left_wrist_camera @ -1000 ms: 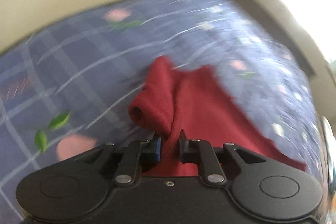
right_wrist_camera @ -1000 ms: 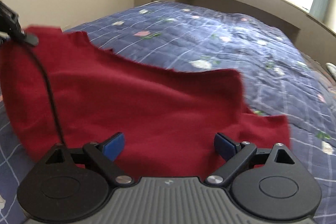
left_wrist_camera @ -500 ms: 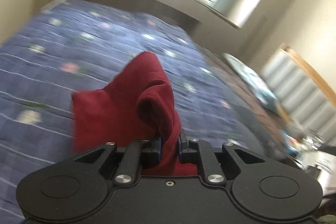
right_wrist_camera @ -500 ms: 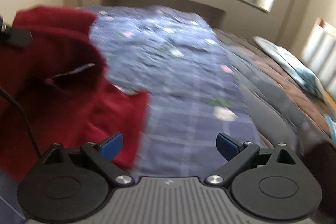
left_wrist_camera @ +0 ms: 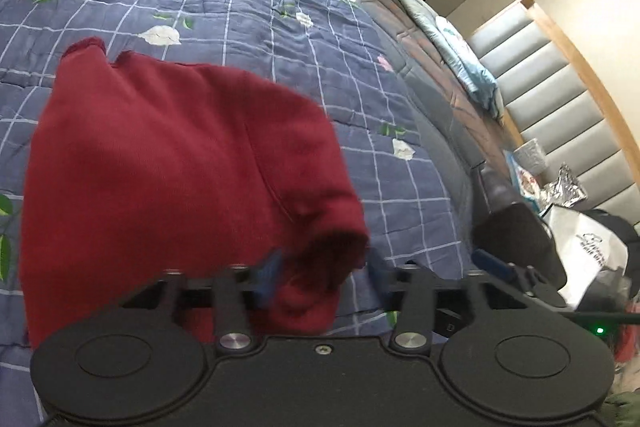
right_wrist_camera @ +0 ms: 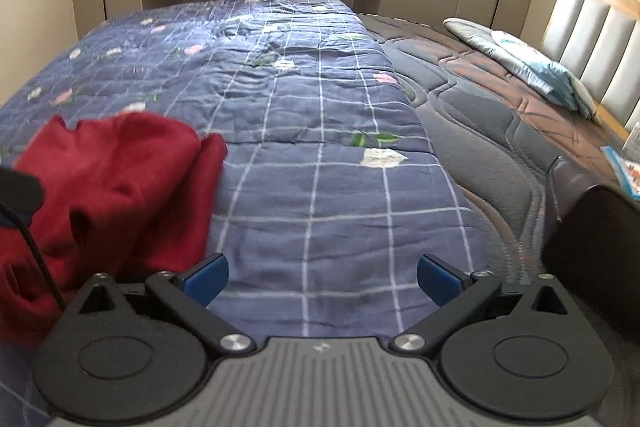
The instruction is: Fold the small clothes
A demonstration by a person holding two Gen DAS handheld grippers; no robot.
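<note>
Open quilt (right_wrist_camera: 320, 187) ahead; red garment (right_wrist_camera: 112, 187) bunched at its left.

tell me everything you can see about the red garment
The red garment looks like soft knit or fleece, plain dark red, bunched and folded over with a visible seam and a rolled edge. It lies on the blue checked quilt; its near fold sits between the left gripper fingers, which look parted.

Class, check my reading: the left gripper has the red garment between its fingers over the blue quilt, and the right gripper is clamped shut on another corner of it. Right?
Not quite. The right gripper is open and holds nothing, as the right wrist view shows. The red garment does sit between the left gripper fingers over the blue quilt.
</note>
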